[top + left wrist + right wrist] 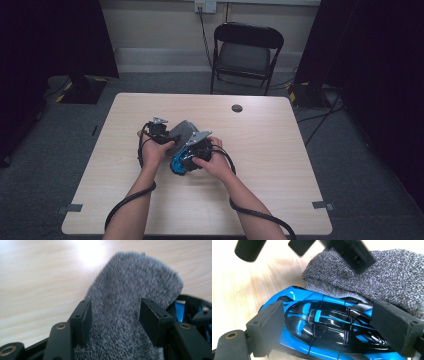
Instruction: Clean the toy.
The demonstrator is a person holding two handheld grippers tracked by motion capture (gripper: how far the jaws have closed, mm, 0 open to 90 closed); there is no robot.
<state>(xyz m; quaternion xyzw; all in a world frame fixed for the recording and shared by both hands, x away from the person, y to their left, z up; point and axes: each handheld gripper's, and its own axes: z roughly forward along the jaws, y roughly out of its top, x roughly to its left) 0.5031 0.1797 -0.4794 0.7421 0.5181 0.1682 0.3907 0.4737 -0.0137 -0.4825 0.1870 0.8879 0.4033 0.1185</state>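
Clamped end to end in the right gripper [327,332], a blue-and-black toy car [324,332] rests mid-tabletop [260,150], grey cloth [130,315] at its 1 o'clock lying loose between the left gripper's [115,317] parted jaws, wiping seemingly unfinished.

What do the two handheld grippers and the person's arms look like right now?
Both the left gripper and right gripper are black, each topped by a grey three-cornered plate and trailing a thick black cable. Jaws are black, flat-padded, with brass-coloured rivets. The forearms are bare, no sleeves visible.

Each hand-held gripper, left [161,131] and right [194,150], is black with a grey three-cornered top plate. Black cables trail from both. The jaws carry brass-ringed screws and flat black pads [86,317]. The forearms are bare.
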